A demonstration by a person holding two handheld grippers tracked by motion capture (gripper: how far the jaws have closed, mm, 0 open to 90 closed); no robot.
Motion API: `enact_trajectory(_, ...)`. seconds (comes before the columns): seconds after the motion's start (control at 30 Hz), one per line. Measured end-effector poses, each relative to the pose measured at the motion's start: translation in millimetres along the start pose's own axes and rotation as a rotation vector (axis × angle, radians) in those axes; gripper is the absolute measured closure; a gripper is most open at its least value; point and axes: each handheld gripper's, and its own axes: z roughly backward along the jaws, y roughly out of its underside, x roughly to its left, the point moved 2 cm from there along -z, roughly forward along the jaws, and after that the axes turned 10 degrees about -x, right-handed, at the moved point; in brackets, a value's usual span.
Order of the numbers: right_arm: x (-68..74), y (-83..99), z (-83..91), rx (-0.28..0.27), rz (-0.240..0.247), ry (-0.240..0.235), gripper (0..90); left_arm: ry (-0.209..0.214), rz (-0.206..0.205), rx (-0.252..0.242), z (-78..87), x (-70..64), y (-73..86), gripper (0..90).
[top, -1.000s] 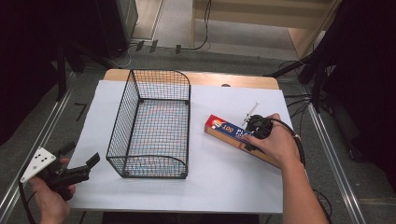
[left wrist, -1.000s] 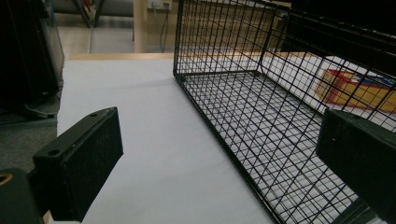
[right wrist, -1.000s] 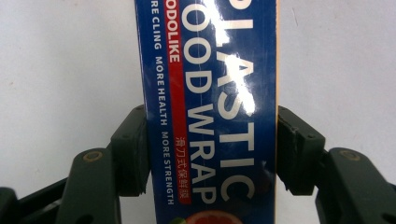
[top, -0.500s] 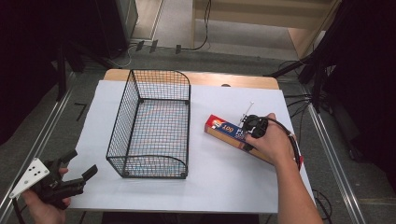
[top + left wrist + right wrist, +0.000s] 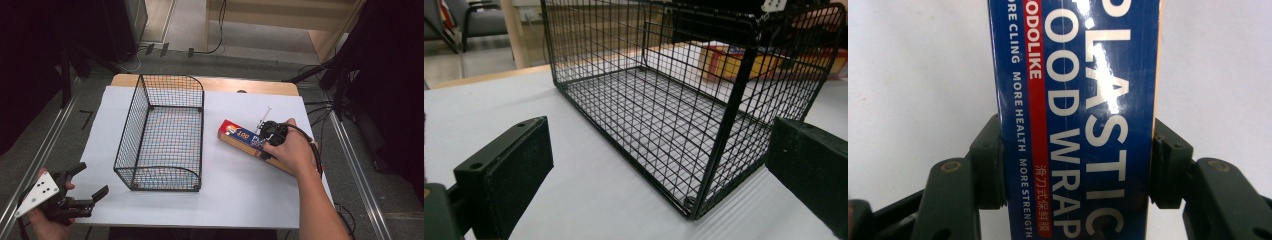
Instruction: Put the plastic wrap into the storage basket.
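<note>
A long plastic food wrap box, blue and red with orange sides, lies on the white table cover right of the basket. In the right gripper view the box fills the gap between the jaws, and my right gripper is shut on it with both pads pressed to its sides. From above, the right gripper sits over the box's middle. A black wire basket stands empty at the table's centre. My left gripper is open at the front left corner, its wide jaws aimed at the basket's near corner.
The white cover spreads over a wooden table. Metal rails run along both sides on the floor. Cables trail off the right edge. A chair and wooden furniture stand behind the basket in the left gripper view.
My left gripper has drawn back toward the table's front left corner and turned a little. My right hand has settled lower over the box, which stays where it was.
</note>
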Motion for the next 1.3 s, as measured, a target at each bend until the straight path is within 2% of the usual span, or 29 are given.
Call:
enact_trajectory(0.13, 1.1, -7.7, 14.5, -0.011, 0.025, 0.002, 40.9, -0.003, 0.026, 0.014, -1.6, 1.7, 1.8, 0.0)
enact_trajectory(0.37, 5.5, -24.2, 35.1, -0.028, 0.075, 0.008, 41.0, -0.024, 0.027, 0.032, -2.9, 5.7, 4.4, 0.0)
enact_trajectory(0.63, 10.5, -41.5, 50.0, -0.037, 0.123, 0.007, 41.0, -0.026, 0.029, 0.036, -3.9, 7.9, 6.4, 0.0)
enact_trajectory(1.07, 8.8, -50.6, 71.1, -0.065, 0.134, 0.010, 41.0, -0.012, 0.025, 0.047, -5.7, 7.3, 7.6, 0.0)
enact_trajectory(1.3, 16.9, -63.6, 71.8, -0.067, 0.148, -0.004, 41.1, -0.010, 0.020, 0.051, -6.6, 5.9, 8.0, 0.0)
